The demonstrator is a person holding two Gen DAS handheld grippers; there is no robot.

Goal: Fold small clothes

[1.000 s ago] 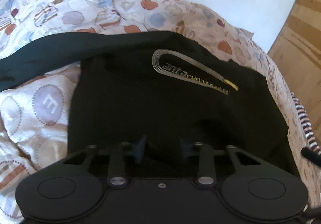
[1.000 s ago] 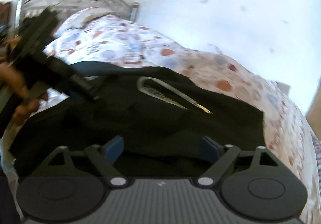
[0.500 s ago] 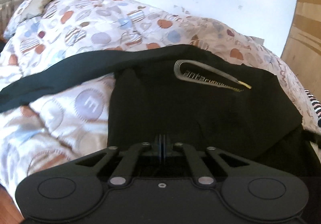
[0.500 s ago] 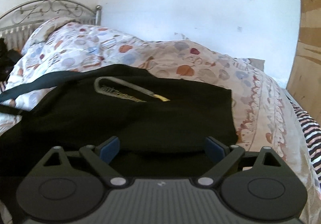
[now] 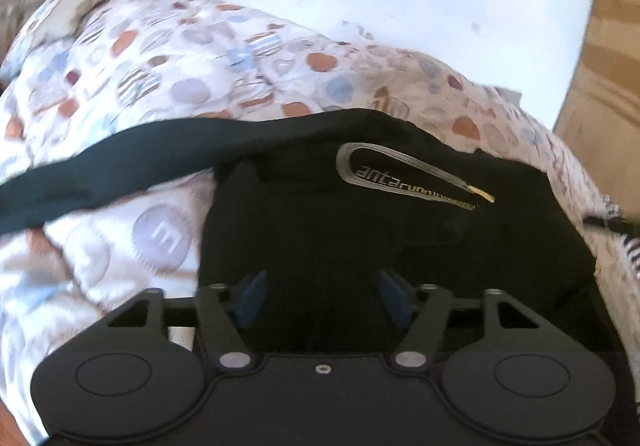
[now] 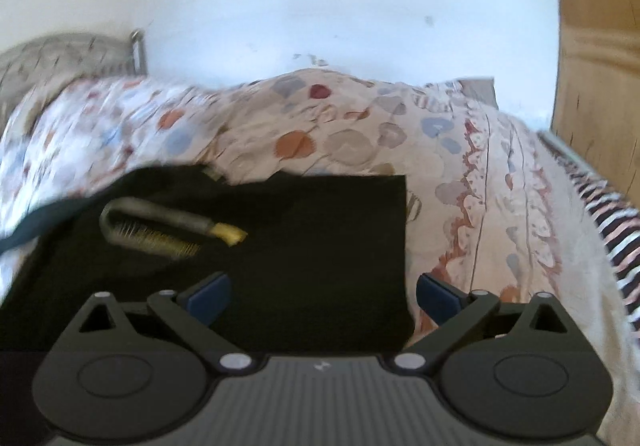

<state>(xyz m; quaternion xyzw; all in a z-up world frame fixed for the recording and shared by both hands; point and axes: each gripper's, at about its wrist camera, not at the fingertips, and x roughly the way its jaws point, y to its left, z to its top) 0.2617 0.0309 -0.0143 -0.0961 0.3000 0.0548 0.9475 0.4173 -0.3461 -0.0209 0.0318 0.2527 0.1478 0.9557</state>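
Since half a second ago the left hand-held gripper (image 5: pixel 322 296) has parted its jaws and holds nothing; the right hand-held gripper (image 6: pixel 323 296) gapes wide, empty. Beneath both, the black garment (image 5: pixel 360 230) lies on the bed (image 5: pixel 168 62), one sleeve (image 5: pixel 120 162) trailing left of its logo (image 5: pixel 408 178); ignored, that sleeve could skew the fold.

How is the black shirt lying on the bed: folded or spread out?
Partly folded. The black shirt has its body doubled into a block with a straight right edge, while one sleeve trails left, unfolded, across the bedspread.
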